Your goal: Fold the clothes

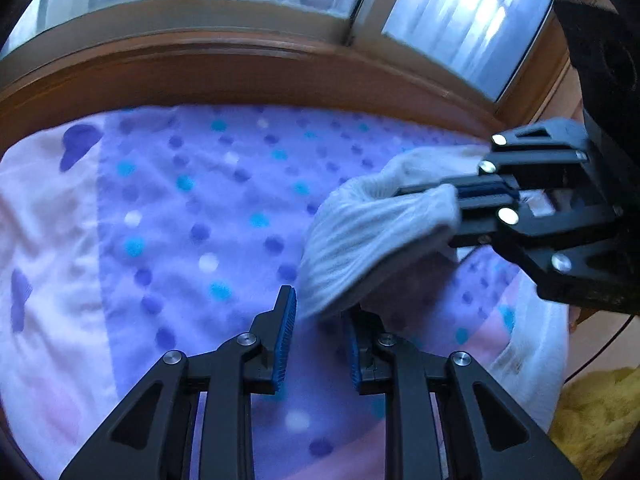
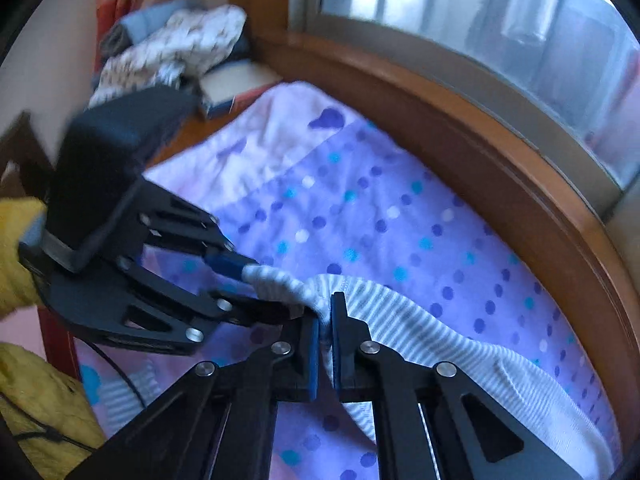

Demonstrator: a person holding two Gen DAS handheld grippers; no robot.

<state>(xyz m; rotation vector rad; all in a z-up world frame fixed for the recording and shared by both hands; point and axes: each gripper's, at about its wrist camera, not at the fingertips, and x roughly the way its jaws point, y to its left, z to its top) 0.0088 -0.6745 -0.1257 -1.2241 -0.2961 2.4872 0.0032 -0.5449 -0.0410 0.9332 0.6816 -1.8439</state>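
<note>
In the right wrist view the right gripper (image 2: 326, 344), at lower centre, is clamped on a fold of the striped garment (image 2: 420, 332). At left of that frame, the left gripper (image 2: 272, 284) has the same cloth's edge between its jaws (whether its pads press I cannot tell). The garment drapes toward lower right over the dotted purple bedsheet (image 2: 360, 216), beside the wooden window ledge (image 2: 500, 168).
</note>
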